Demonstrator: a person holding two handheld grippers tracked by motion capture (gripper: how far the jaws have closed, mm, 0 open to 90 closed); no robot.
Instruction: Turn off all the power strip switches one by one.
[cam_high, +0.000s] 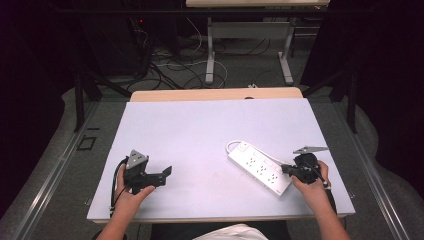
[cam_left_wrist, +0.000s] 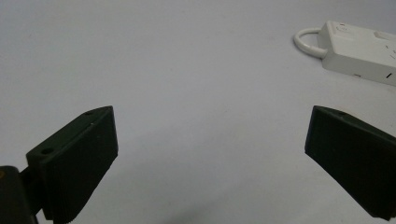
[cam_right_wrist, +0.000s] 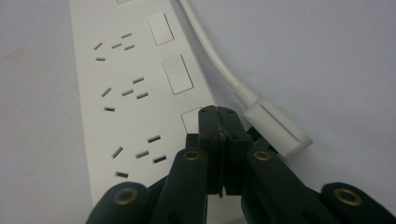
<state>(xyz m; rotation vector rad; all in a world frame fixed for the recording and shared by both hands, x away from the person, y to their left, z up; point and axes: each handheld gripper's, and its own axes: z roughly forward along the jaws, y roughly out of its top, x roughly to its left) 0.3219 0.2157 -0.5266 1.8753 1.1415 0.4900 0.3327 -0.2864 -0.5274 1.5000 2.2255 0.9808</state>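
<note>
Here we see the power strip (cam_high: 260, 167) lying flat, its long axis diagonal, cord end far-left, our right gripper (cam_high: 286, 169) fully closed over a switch, left gripper (cam_high: 167, 171) wide open, empty.

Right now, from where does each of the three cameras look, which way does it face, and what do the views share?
High view: above the person's side, facing forward and down on the pale table; both forearms, left gripper, right gripper.
Left gripper view: low over the table, between open jaws.
Right gripper view: along shut jaws resting on the strip's switch.
Shared by all three views: the white plastic power strip.
</note>
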